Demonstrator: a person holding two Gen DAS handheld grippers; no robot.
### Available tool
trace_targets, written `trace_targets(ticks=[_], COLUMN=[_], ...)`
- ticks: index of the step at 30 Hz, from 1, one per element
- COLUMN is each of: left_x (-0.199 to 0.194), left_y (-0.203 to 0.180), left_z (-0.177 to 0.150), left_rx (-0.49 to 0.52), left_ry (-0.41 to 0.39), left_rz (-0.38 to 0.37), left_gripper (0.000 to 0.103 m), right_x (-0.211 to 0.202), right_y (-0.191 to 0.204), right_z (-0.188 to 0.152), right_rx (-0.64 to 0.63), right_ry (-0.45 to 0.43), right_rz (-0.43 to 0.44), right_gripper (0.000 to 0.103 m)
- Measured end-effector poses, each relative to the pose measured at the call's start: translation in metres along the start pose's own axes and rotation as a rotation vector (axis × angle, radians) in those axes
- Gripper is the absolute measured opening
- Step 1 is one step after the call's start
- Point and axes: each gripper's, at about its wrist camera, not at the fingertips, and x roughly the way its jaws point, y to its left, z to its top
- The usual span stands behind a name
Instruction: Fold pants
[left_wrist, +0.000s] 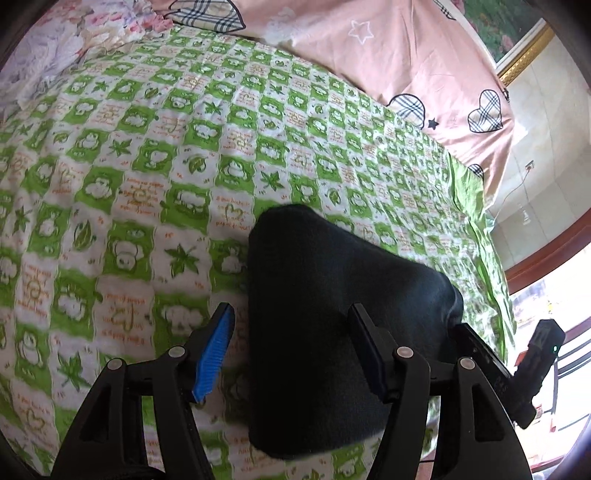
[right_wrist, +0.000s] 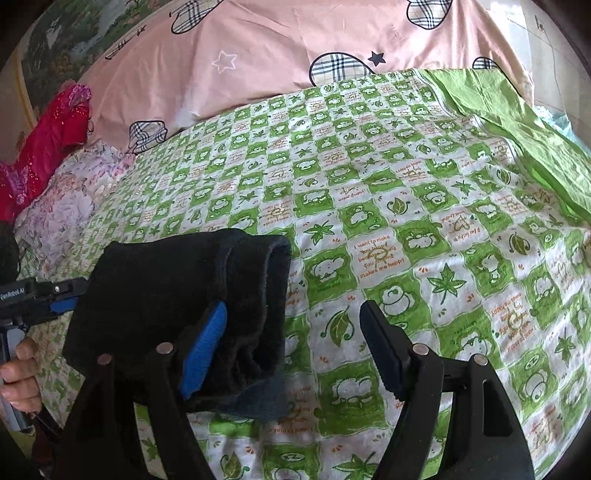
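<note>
The black pants (left_wrist: 332, 317) lie folded into a compact bundle on the green-and-white checked sheet (left_wrist: 147, 155). In the left wrist view my left gripper (left_wrist: 291, 314) is open, its fingers either side of the bundle's near left part. My right gripper shows at the right of that view (left_wrist: 532, 373). In the right wrist view my right gripper (right_wrist: 295, 317) is open, its blue-padded left finger (right_wrist: 207, 347) against the bundle's (right_wrist: 177, 288) open end and its right finger over bare sheet. My left gripper shows at the left (right_wrist: 40, 295), held by a hand.
A pink duvet with check hearts (right_wrist: 277, 48) lies across the far side of the bed. A floral cloth (right_wrist: 70, 199) and a red garment (right_wrist: 44, 144) lie at the far left. The bed's edge, with a plain green border (right_wrist: 524, 122), is on the right.
</note>
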Motion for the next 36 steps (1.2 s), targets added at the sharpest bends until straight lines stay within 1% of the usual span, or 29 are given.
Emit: trace_targets(ticks=[3,4,6,7,10,13,15,18,20,22,24,25,27,29,30,31,32,33,34,36], left_x=[0.002,0.004,0.007,0.009,0.011,0.015,0.016,0.019,0.021,0.025,0.028,0.029,0.031,0.031,0.03,0.029,0.028,0.026,0.023,0.016], left_y=[-0.002,-0.002,-0.002,-0.001,0.002,0.002,-0.001,-0.005,-0.003,0.0,0.003,0.005,0.005,0.002,0.001,0.0,-0.001,-0.002,-0.002,-0.005], left_z=[-0.011,-0.013,-0.016,-0.016,-0.017,-0.017,-0.015,-0.011,-0.011,-0.012,-0.014,-0.015,-0.016,-0.017,-0.018,-0.019,-0.019,-0.019,-0.02,-0.019], left_rx=[0.001,0.005,0.017,0.018,0.018,0.023,0.03,0.043,0.038,0.029,0.02,0.013,0.001,0.01,0.014,0.021,0.026,0.03,0.032,0.038], left_ry=[0.017,0.017,0.021,0.024,0.028,0.031,0.03,0.033,0.04,0.046,0.046,0.046,0.049,0.039,0.035,0.029,0.024,0.019,0.011,-0.011], left_rz=[-0.004,0.001,0.015,0.014,-0.001,0.004,0.011,0.011,0.003,-0.009,-0.021,-0.033,-0.055,-0.043,-0.043,-0.047,-0.052,-0.058,-0.067,-0.078], left_gripper=[0.068,0.068,0.068,0.07,0.071,0.071,0.071,0.071,0.071,0.071,0.07,0.066,0.062,0.06,0.057,0.054,0.051,0.046,0.041,0.035], right_x=[0.001,0.005,0.013,0.013,0.012,0.011,0.008,0.014,0.021,0.026,0.028,0.028,0.03,0.033,0.033,0.033,0.031,0.029,0.026,0.019], right_y=[0.005,0.008,0.011,0.008,-0.001,-0.003,-0.002,0.001,-0.001,-0.008,-0.011,-0.01,-0.006,-0.007,-0.008,-0.009,-0.009,-0.007,-0.004,0.003], right_z=[0.0,-0.001,-0.006,-0.009,-0.013,-0.013,-0.011,-0.009,-0.011,-0.016,-0.018,-0.018,-0.018,-0.018,-0.018,-0.019,-0.019,-0.02,-0.02,-0.019], right_rx=[0.018,0.0,-0.05,-0.052,-0.042,-0.032,-0.017,-0.001,0.009,0.052,0.078,0.07,0.068,0.085,0.099,0.109,0.114,0.112,0.104,0.071], right_ry=[0.009,0.022,0.051,0.05,0.054,0.055,0.051,0.074,0.089,0.101,0.107,0.112,0.134,0.144,0.145,0.143,0.138,0.129,0.122,0.105], right_rz=[0.075,0.067,-0.002,0.003,0.013,0.03,0.065,0.135,0.149,0.185,0.216,0.224,0.253,0.266,0.279,0.287,0.293,0.296,0.292,0.279], right_gripper=[0.074,0.074,0.074,0.074,0.074,0.074,0.074,0.073,0.072,0.072,0.068,0.067,0.058,0.058,0.056,0.055,0.052,0.049,0.048,0.045])
